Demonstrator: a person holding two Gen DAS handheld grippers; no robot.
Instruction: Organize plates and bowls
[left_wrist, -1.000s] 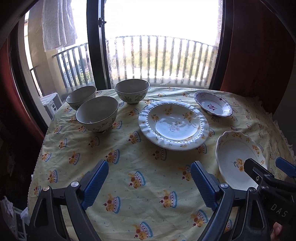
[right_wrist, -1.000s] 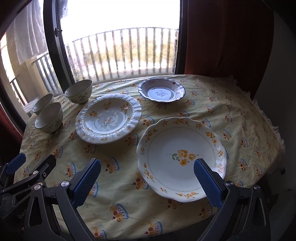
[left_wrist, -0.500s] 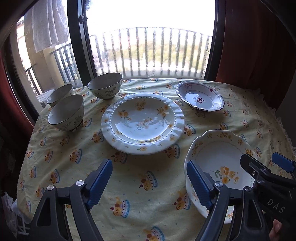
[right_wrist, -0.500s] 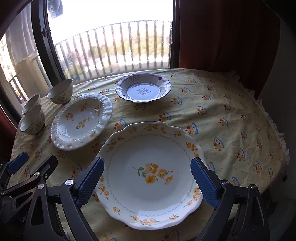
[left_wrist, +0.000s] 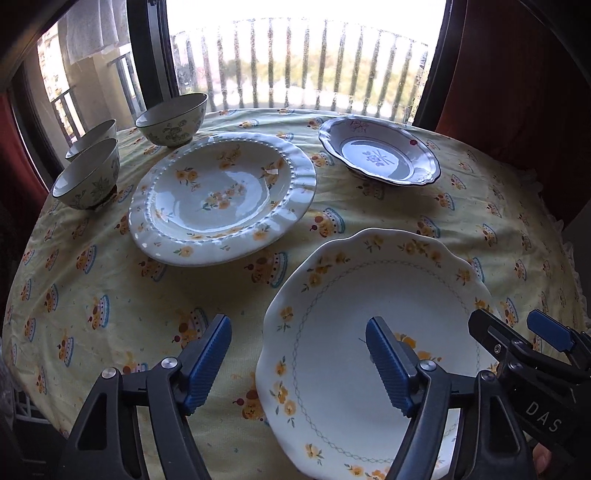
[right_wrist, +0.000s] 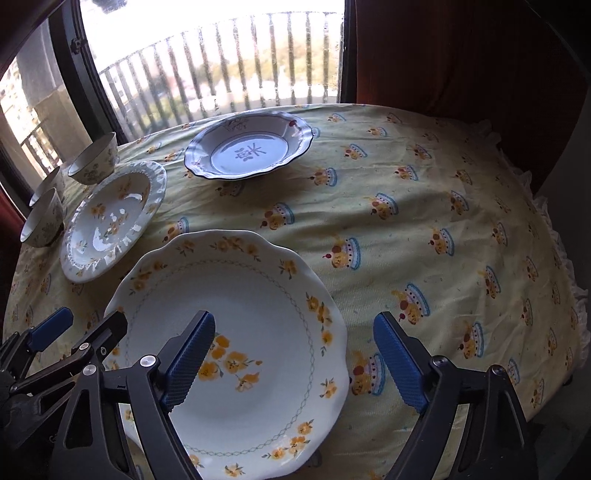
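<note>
The scalloped plate (left_wrist: 373, 295) with yellow flowers lies nearest on the table (left_wrist: 110, 295), under both tongs. The left tongs (left_wrist: 297, 363) gape across its left rim; the right tongs (right_wrist: 293, 360) gape across its right rim, gripping nothing. Only the left view shows all three bowls (left_wrist: 88, 177) fully, each holding nothing. Beyond sit the beaded plate (left_wrist: 221, 192) and blue-rimmed dish (right_wrist: 249, 149), both bare inside.

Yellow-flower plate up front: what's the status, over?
Left gripper and right gripper both open, empty. Each straddles a rim of the yellow-flower plate, flat on the tablecloth. Contact unclear. Nothing in the way.
</note>
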